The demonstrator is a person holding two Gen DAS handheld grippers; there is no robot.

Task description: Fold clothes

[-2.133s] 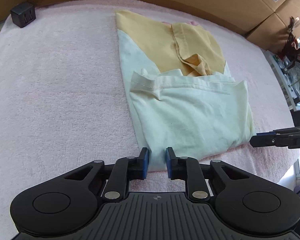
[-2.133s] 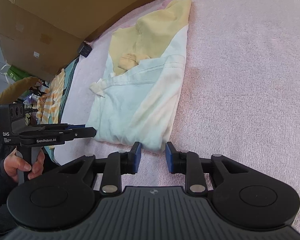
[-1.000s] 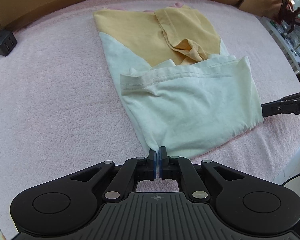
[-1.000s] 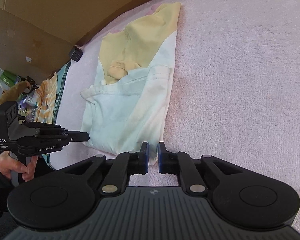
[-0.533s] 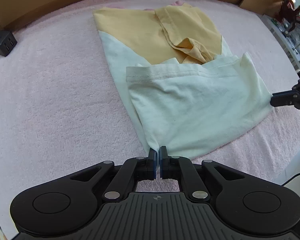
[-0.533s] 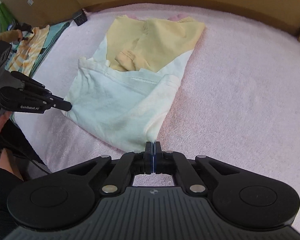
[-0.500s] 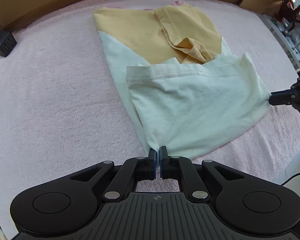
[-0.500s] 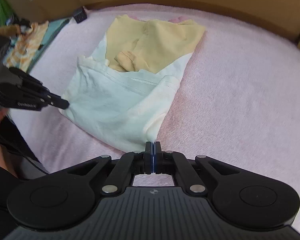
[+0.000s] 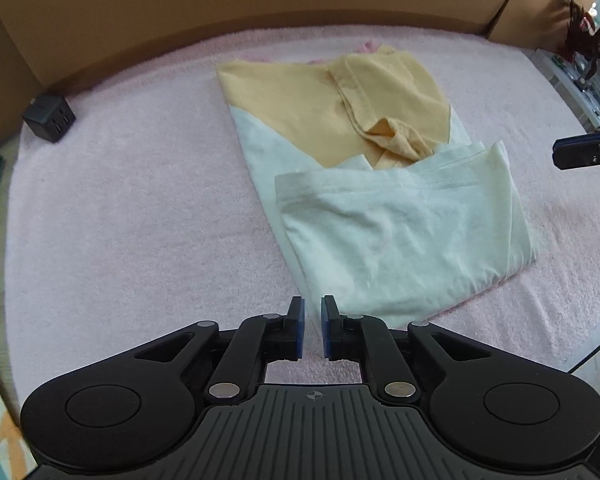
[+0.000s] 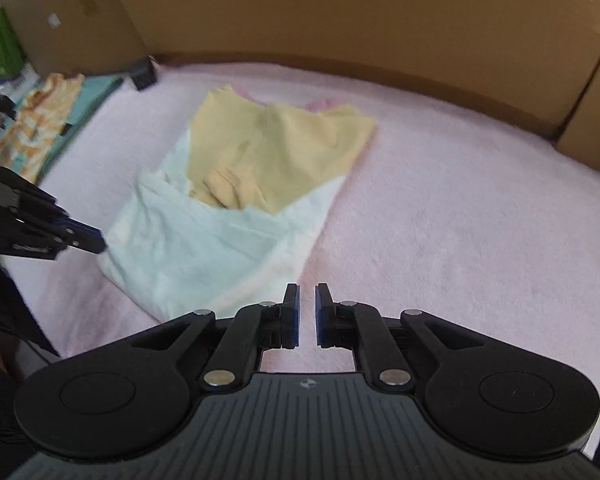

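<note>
A yellow and pale mint garment (image 9: 380, 208) lies folded on the pink towel surface (image 9: 120, 220), with its mint half doubled up toward the yellow top. My left gripper (image 9: 312, 320) hangs just above the garment's near left corner. Its jaws are opening, and the corner lies under the gap without either pad pressing on it. My right gripper (image 10: 307, 314) is over the garment's (image 10: 220, 240) near right corner, jaws opening too, with only pink towel showing between them. Each gripper shows in the other's view: the right gripper (image 9: 572, 152) and the left gripper (image 10: 80, 240).
A black charger cube (image 9: 49, 122) sits at the far left of the towel. Cardboard boxes (image 10: 340, 20) wall the back edge. Striped clothes (image 10: 40, 128) lie off the left side, and a plant (image 9: 584, 40) and shelf stand at the right.
Both grippers were shut on the garment's near corners; now their jaws have parted and both have lifted away. The right view has rolled level. The mint half lies flat.
</note>
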